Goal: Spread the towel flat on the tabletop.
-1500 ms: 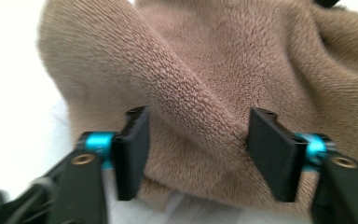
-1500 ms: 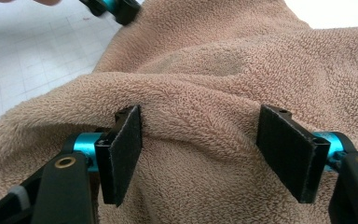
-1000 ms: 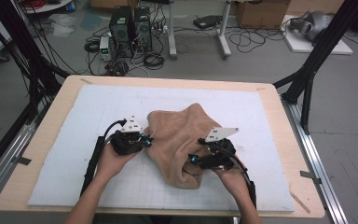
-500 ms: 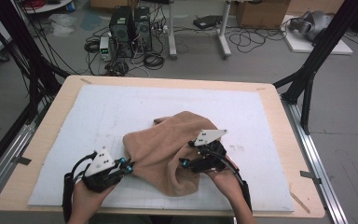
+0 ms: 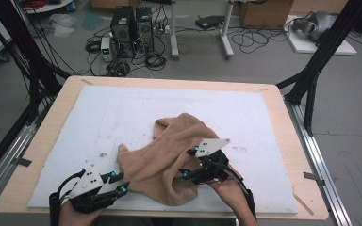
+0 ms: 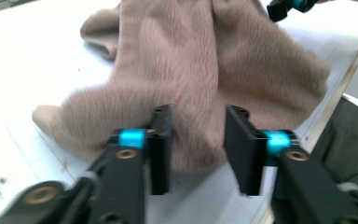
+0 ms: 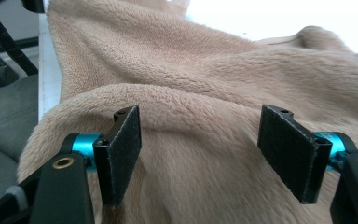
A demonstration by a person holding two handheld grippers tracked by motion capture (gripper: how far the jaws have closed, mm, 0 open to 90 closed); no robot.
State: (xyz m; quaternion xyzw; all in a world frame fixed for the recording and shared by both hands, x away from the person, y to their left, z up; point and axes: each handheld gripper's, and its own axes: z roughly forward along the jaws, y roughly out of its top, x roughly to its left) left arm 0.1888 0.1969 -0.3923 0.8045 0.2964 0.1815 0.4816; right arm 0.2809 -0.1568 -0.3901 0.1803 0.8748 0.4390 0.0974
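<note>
The left claw (image 5: pixel 119 183) has just been opening, nothing between its jaws; the right claw (image 5: pixel 185 165) stands wide.

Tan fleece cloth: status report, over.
Left gripper jaws just opening, off the tan fleece cloth. Right gripper open over a fold. Cloth crumpled on white mat. Nothing in the way.

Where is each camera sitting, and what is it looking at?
High view: above the person's side of the table, looking forward and down; both forearms, the left tongs and the right tongs show, with the tan cloth.
Left gripper view: rides on the left tongs, looking along their parted jaws at the tan cloth; the jaws have just been opening, nothing pinched.
Right gripper view: rides on the right tongs, jaws open over the tan cloth.
All three share the cloth.
</note>
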